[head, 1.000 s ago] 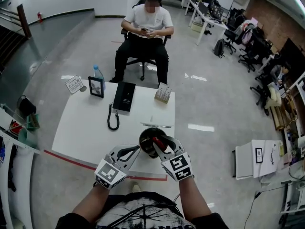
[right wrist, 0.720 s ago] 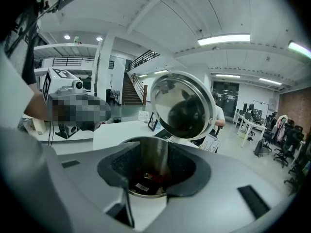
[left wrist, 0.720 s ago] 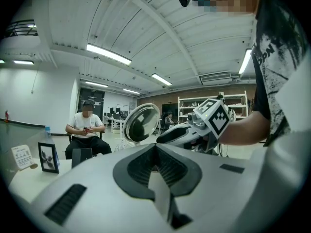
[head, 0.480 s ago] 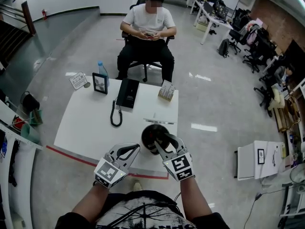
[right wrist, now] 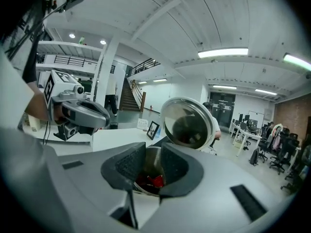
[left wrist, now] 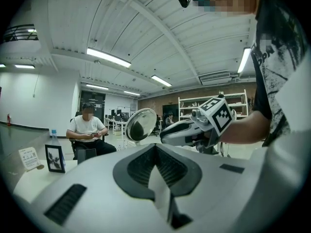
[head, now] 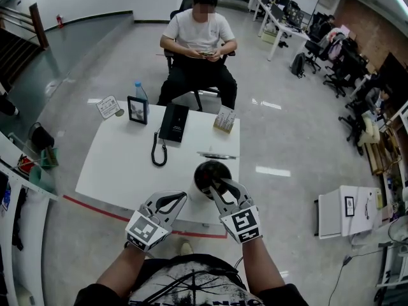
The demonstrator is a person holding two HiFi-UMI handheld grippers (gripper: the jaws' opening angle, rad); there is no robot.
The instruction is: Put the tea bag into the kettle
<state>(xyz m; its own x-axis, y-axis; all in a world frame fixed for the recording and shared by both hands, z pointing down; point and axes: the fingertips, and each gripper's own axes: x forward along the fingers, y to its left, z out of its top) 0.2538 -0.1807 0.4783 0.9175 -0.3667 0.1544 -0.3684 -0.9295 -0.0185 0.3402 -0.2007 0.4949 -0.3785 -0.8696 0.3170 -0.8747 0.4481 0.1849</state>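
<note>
A dark steel kettle (head: 210, 173) stands near the front edge of the white table (head: 121, 164), its round lid (right wrist: 188, 123) tipped open. A red tea bag (right wrist: 154, 181) lies inside the kettle, below my right gripper's tips. My right gripper (head: 218, 185) (right wrist: 151, 152) hovers just over the kettle mouth. Its jaws have just been closing, a gap remains, and nothing is between the pads. My left gripper (head: 180, 197) (left wrist: 155, 149) is left of the kettle at the table edge, shut and empty. The left gripper view shows the lid (left wrist: 141, 124) and the right gripper (left wrist: 192, 130).
Further back on the table are a black desk phone (head: 173, 123) with a coiled cord, a photo frame (head: 137, 109), a water bottle (head: 135, 91), a small sign card (head: 109, 106), a tea box (head: 224, 118) and a thin metal strip (head: 217, 155). A person (head: 199, 40) sits beyond the table.
A red tea bag showed at my right gripper's tips a second ago; now it lies in the kettle. Both grippers have shifted slightly, the right one rising a little.
</note>
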